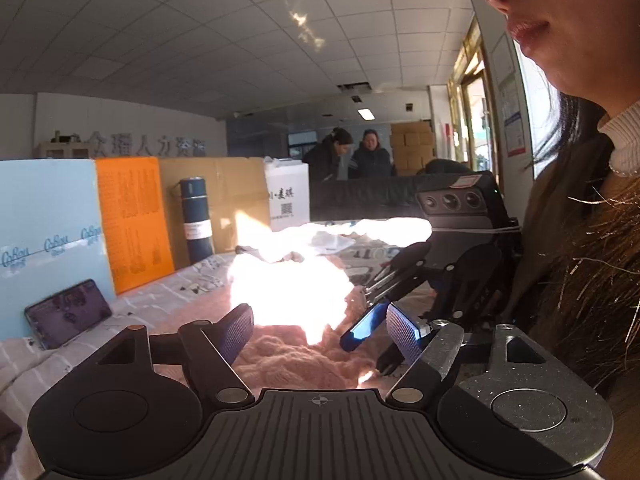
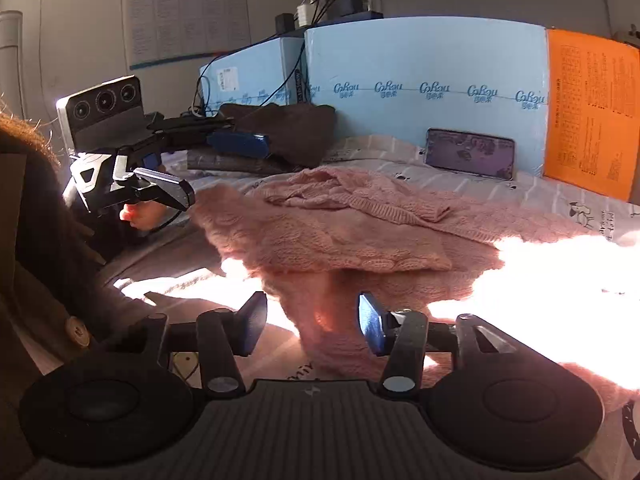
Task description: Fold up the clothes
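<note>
A pink knitted sweater [image 2: 340, 224] lies partly folded on the patterned sheet [image 2: 520, 192], one end in glaring sunlight. My right gripper [image 2: 312, 324] stands open over its near end, a hump of the knit between the fingers with a gap on the left side. At the sweater's left edge my left gripper [image 2: 228, 172] is open too, its lower finger close against the knit's corner. In the left wrist view the left gripper [image 1: 320, 334] spreads wide over the pink sweater [image 1: 288, 356], and the right gripper [image 1: 360, 312] reaches in from the right.
A phone [image 2: 470, 152] leans on the blue foam board [image 2: 420, 60] beside an orange board [image 2: 592, 112]. Dark folded clothes [image 2: 288, 128] lie at the back left. A dark flask [image 1: 196, 220] stands by cardboard. The person's torso is close on the right; two people stand far off.
</note>
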Tool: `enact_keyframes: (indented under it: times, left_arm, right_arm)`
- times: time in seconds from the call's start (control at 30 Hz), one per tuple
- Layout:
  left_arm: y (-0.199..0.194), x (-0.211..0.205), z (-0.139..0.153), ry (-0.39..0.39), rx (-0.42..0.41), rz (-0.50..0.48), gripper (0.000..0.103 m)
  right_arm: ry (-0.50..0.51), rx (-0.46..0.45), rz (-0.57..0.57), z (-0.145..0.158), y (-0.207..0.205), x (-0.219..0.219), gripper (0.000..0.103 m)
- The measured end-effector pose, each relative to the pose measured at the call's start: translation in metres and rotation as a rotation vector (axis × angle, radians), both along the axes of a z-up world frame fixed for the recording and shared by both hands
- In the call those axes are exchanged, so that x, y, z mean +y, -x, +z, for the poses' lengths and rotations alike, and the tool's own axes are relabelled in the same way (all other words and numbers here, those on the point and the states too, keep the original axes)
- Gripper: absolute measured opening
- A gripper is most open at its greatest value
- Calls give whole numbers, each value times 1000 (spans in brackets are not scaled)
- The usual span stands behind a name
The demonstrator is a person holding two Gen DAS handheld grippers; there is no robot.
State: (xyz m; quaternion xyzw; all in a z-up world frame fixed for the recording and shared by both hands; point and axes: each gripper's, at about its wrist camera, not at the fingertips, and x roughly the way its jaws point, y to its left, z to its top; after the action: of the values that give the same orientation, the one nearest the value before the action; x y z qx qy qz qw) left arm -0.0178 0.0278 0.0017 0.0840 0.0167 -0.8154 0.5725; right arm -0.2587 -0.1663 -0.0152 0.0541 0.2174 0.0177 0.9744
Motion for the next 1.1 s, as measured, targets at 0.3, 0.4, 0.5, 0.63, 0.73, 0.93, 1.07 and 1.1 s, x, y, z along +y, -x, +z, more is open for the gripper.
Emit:
enact_keyframes:
  times: [0.3,0.4,0.5,0.63,0.73,0.93,1.07,1.1]
  left_arm:
    - [-66,-11,5,-7,345,522,99]
    - [-82,-15,2,-40,435,607,99]
    - [-90,-18,-2,-75,473,644,99]
    - [-85,-22,-4,-99,442,636,100]
    - [-79,-26,-6,-118,407,627,99]
    - [-76,-26,-7,-123,391,614,99]
    - [-78,-25,-6,-117,401,622,100]
    - [-78,-25,-7,-119,403,627,100]
  right_arm:
    - [-225,-209,-752,6,62,-101,86]
    - [-305,-194,-1019,-2,79,-135,87]
    - [-391,-152,-1227,-11,91,-167,87]
    - [-513,-155,-1239,-29,96,-191,85]
    - [-485,-118,-1280,-31,83,-197,67]
    - [-384,-85,-1225,-33,66,-190,12]
    - [-288,-182,-1242,-12,78,-167,11]
    - [-268,-203,-1249,-5,81,-162,11]
